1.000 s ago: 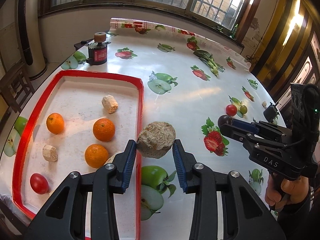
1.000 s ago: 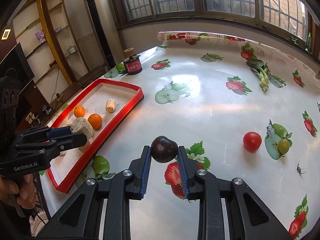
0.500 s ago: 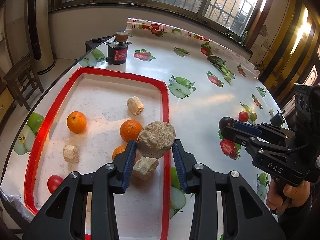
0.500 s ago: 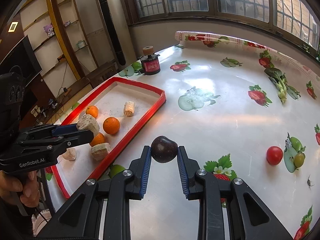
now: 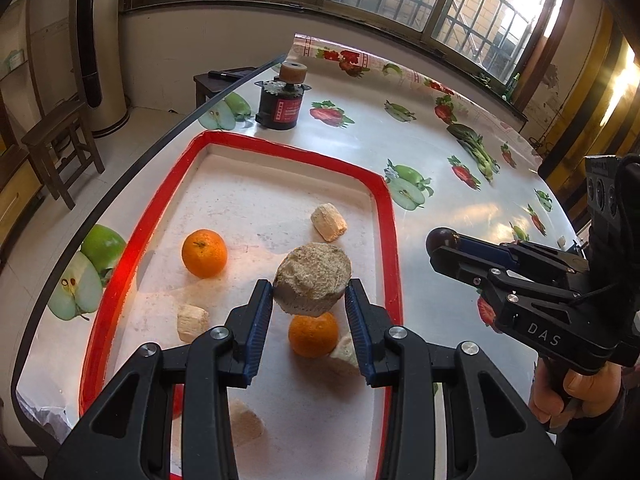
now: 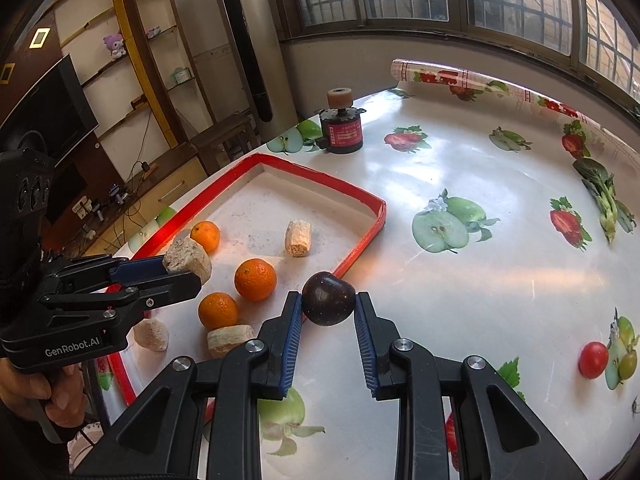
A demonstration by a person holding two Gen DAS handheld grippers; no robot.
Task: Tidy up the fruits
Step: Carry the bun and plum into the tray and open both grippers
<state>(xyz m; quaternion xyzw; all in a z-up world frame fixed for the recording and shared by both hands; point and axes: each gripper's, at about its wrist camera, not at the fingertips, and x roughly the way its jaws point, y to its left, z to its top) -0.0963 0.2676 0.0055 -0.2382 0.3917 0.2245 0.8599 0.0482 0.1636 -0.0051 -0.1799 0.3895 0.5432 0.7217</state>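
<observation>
My left gripper [image 5: 309, 300] is shut on a beige rough lump [image 5: 313, 279] and holds it above the red-rimmed tray [image 5: 388, 216]; it also shows in the right wrist view [image 6: 187, 266]. My right gripper [image 6: 328, 312] is shut on a dark purple plum [image 6: 328, 299], held just right of the tray's near rim [image 6: 360, 248]; the plum also shows in the left wrist view [image 5: 439, 237]. The tray holds oranges [image 5: 204, 253] [image 5: 313, 334] [image 6: 255, 279] and several beige chunks [image 5: 329, 222].
A red tomato [image 6: 593, 359] and a small green fruit [image 6: 628, 363] lie on the fruit-print tablecloth at the right. A black and red motor-like can [image 5: 282, 104] stands beyond the tray. The table edge [image 5: 52, 272] runs close along the tray's left side.
Both grippers moved left with their loads. My left gripper now hangs over the tray's inside instead of its right rim. The plum came up to the tray's near rim.
</observation>
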